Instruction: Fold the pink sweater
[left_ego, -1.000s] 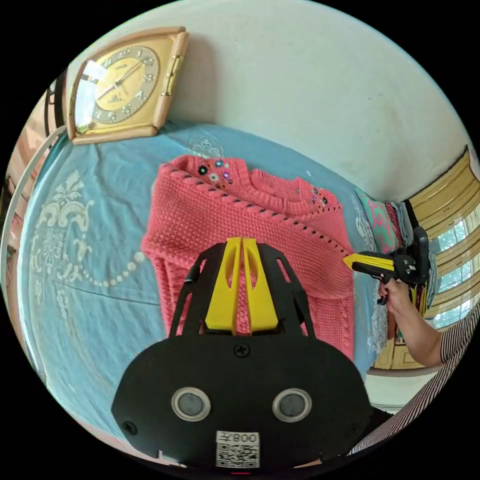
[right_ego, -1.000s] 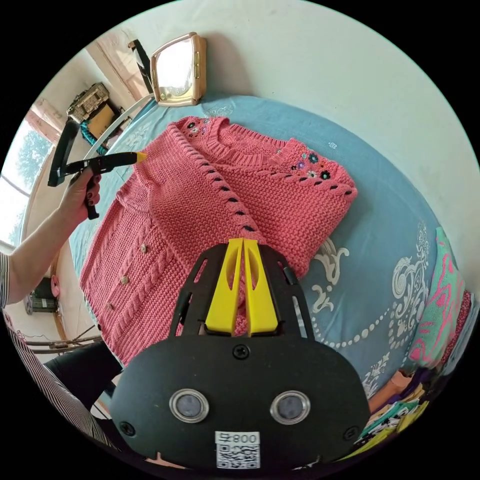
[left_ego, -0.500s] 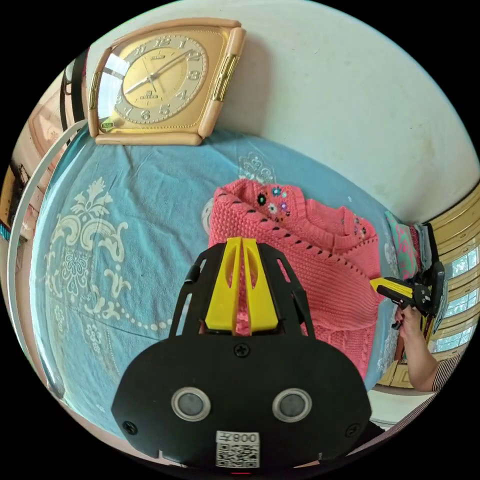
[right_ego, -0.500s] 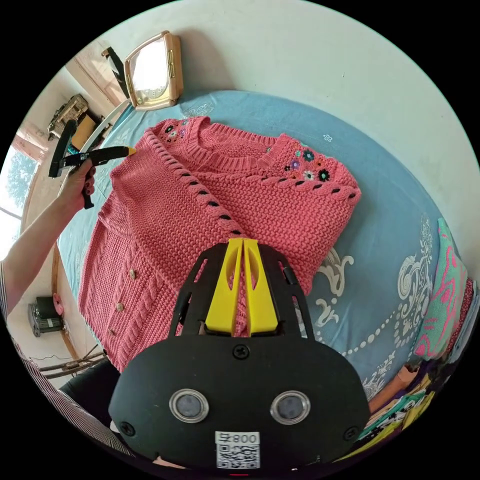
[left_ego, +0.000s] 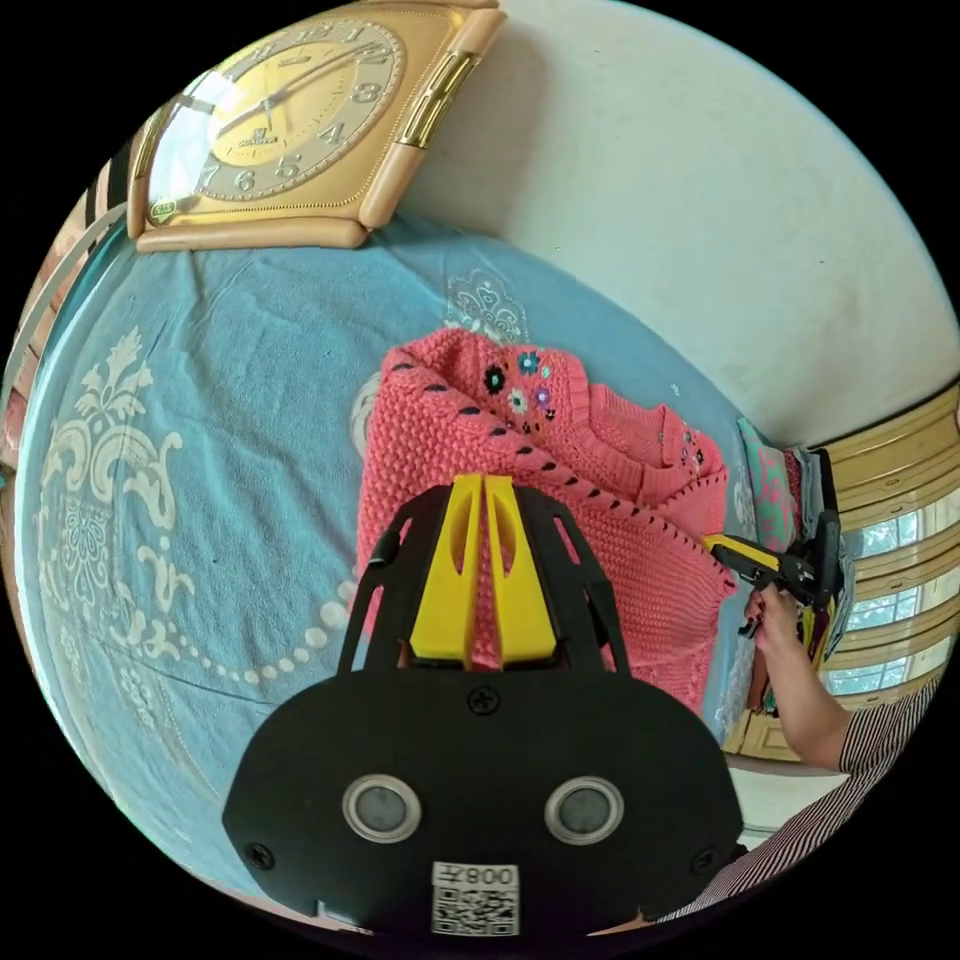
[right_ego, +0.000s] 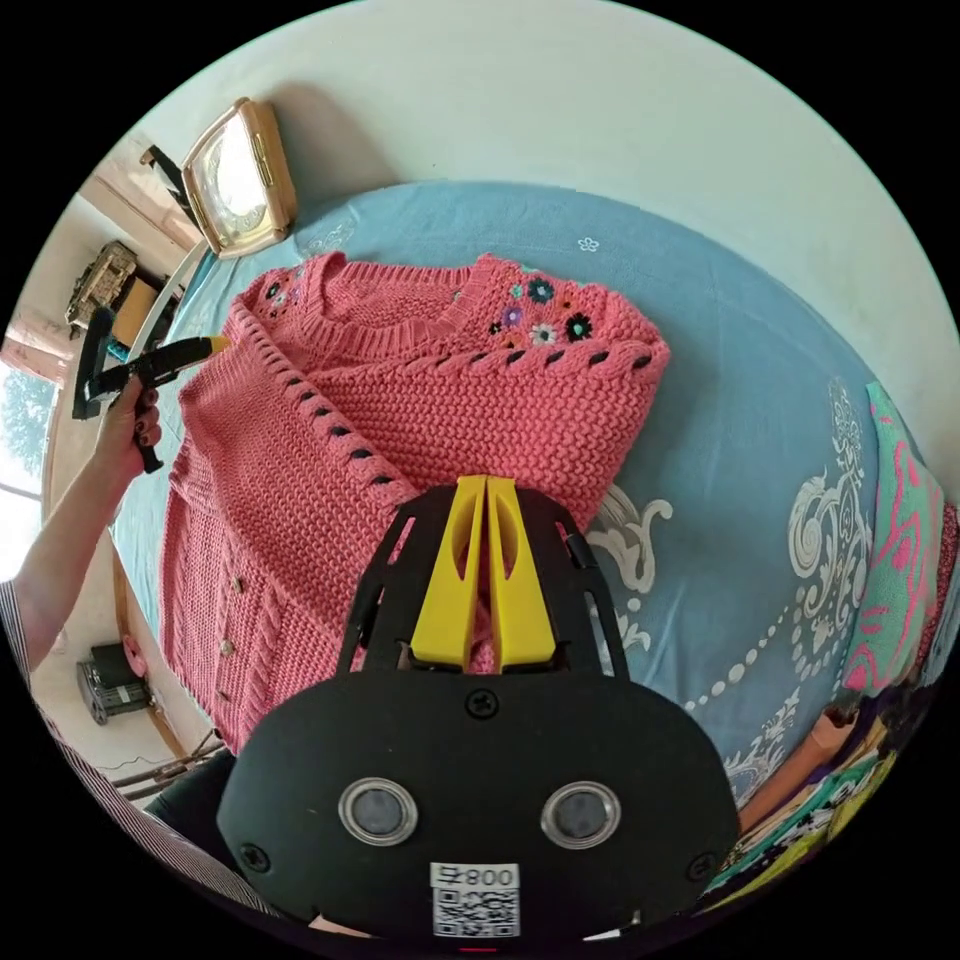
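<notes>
The pink sweater (right_ego: 430, 400) lay flat on a blue bedspread (right_ego: 760, 400), neckline toward the wall and near a gold clock (left_ego: 290, 130) propped there; both sleeves seemed already turned in across the body, their cable edges meeting in a V below the collar, so the side folds looked done. The right gripper (right_ego: 485, 490) had its yellow jaws drawn together with pink knit caught between them at the sweater's near edge; the left gripper (left_ego: 483, 490) was likewise closed, and knit showed between its jaws, at the opposite side of the garment. The buttoned lower part (right_ego: 235, 640) hung toward the bed's edge, not yet brought up; by that showing, the remaining work was probably the last fold of hem toward collar, then a smoothing.
</notes>
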